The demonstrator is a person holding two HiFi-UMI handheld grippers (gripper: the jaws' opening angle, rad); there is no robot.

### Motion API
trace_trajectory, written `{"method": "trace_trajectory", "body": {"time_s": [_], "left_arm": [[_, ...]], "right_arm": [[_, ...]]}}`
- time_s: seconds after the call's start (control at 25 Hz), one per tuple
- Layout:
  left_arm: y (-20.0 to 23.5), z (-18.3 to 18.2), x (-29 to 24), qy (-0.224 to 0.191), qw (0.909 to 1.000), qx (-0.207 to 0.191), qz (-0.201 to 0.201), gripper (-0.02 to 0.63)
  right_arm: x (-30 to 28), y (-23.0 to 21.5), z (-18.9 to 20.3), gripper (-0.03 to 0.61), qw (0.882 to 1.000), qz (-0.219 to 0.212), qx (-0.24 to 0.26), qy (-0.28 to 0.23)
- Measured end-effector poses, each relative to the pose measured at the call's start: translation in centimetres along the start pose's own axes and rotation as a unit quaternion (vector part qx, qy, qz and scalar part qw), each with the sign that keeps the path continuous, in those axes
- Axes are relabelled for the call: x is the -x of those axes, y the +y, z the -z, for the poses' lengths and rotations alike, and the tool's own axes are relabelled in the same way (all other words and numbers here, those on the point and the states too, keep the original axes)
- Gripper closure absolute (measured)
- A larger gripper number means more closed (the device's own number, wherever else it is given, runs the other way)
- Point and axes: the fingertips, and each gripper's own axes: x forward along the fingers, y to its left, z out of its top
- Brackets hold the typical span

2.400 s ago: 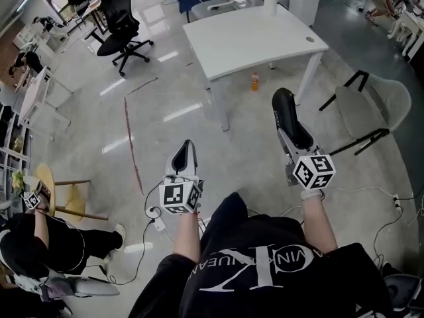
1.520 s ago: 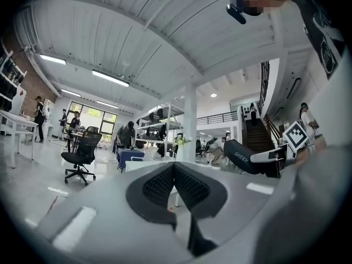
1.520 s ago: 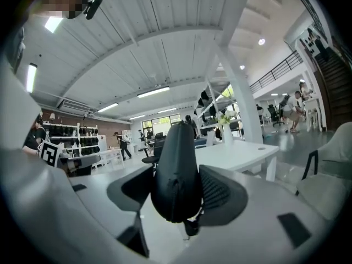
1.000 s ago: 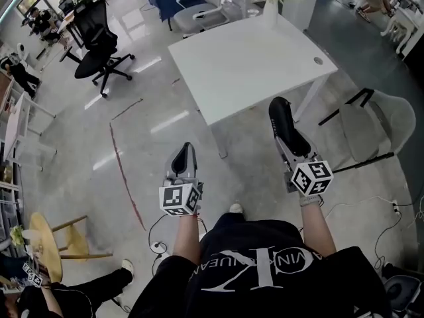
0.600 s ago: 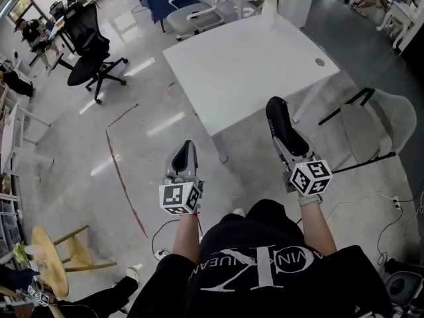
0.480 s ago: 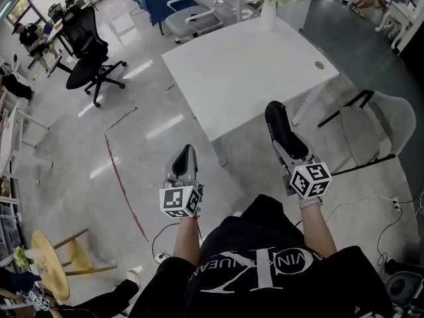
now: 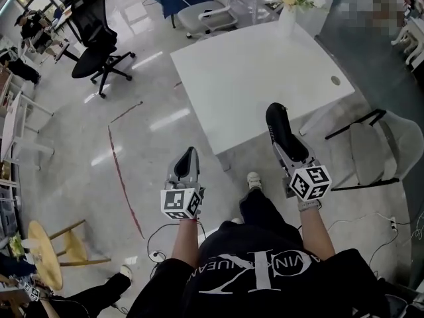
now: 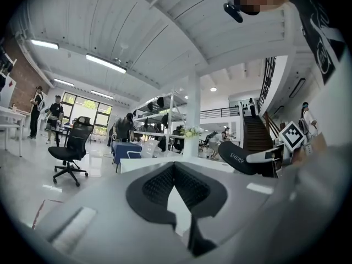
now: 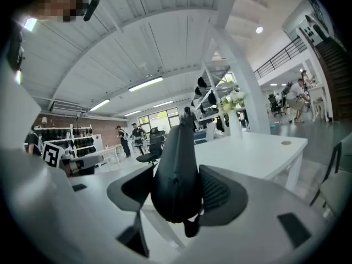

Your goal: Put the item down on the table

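My right gripper (image 7: pixel 286 141) is shut on a long black rounded item (image 7: pixel 278 120) with white print on its side. The item sticks out ahead of the jaws, and its tip overlaps the near edge of the white table (image 7: pixel 258 58). In the right gripper view the black item (image 9: pixel 176 169) stands upright between the pads, with the table (image 9: pixel 258 153) ahead and to the right. My left gripper (image 7: pixel 187 156) is over the floor left of the table's near corner. In its own view the left gripper (image 8: pixel 175 168) is shut with nothing in it, and the black item (image 8: pixel 239 157) shows at right.
A vase of flowers (image 7: pixel 290 4) stands at the table's far edge. A grey chair (image 7: pixel 384 134) is to the right, a white chair (image 7: pixel 205 8) beyond the table and a black office chair (image 7: pixel 99 28) at far left. Cables (image 7: pixel 156 234) lie on the floor near a yellow stool (image 7: pixel 46 260).
The table has come closer in the head view, and the black item's tip now reaches its near edge. Both grippers keep their places in the frame and their states.
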Motion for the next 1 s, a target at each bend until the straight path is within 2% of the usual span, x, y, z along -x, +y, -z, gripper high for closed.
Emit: {"method": "trace_trajectory", "body": {"time_s": [0.4, 1.0], "left_arm": [[2.3, -3.8, -8.0, -0.018, 0.9992, -0.005, -0.036, 0.603], [3.1, -3.0, -16.4, 0.0, 0.9966, 0.0, -0.082, 0.602]], "right_arm": [[-8.2, -4.4, -5.0, 0.313, 0.999, -0.036, 0.005, -0.001], [-17.2, -10.0, -6.2, 0.313, 0.995, -0.091, 0.016, 0.042]]}}
